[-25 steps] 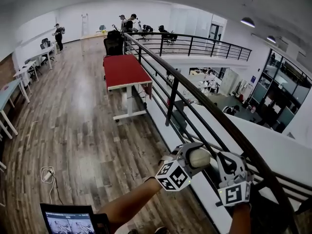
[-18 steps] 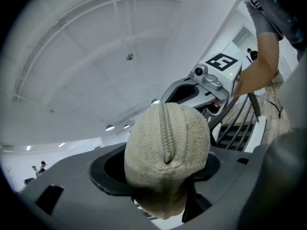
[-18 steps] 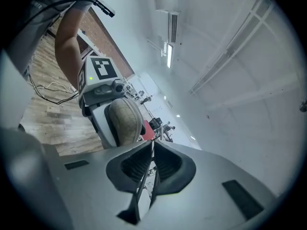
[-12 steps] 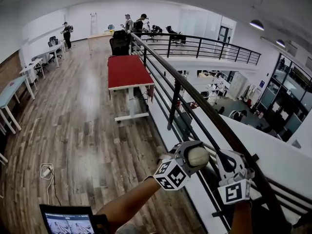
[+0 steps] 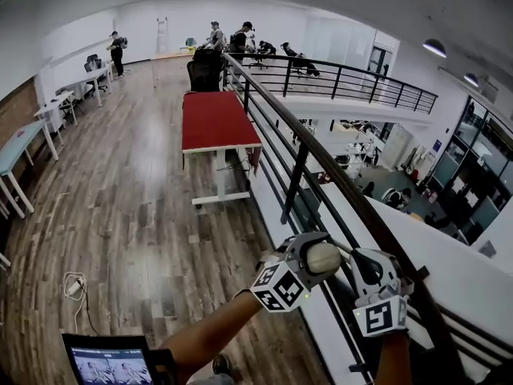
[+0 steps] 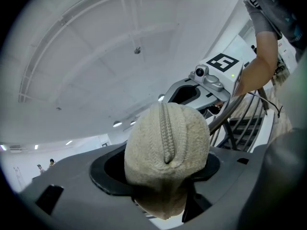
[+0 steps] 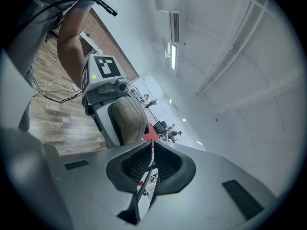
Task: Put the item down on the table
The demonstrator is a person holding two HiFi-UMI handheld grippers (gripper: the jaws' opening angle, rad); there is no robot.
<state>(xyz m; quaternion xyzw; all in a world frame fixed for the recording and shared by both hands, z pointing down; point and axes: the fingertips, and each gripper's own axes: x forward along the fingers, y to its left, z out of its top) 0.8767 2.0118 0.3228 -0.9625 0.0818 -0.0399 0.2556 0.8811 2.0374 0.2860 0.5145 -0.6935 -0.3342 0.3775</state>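
Observation:
A beige knitted, rounded item [image 5: 324,257] with a raised seam [image 6: 166,139] sits clamped in my left gripper [image 5: 313,260], which is shut on it. I hold it up in the air beside the black railing [image 5: 321,167]. My right gripper [image 5: 370,273] hovers just right of the left one, its jaws shut with only a thin slit and nothing between them [image 7: 153,147]. In the right gripper view the left gripper [image 7: 103,83] and the item [image 7: 128,119] show straight ahead. The red-topped table [image 5: 215,120] stands far ahead on the wooden floor.
The railing runs from near right to far centre, with an open drop to a lower floor [image 5: 377,167] on its right. Wooden floor [image 5: 136,215] spreads to the left, with white desks [image 5: 24,147] along the left wall, a cable [image 5: 74,287], and people [image 5: 215,37] at the far end.
The head view has shifted slightly forward along the railing. Both grippers keep their pose side by side, a little lower in the picture, and the item stays clamped.

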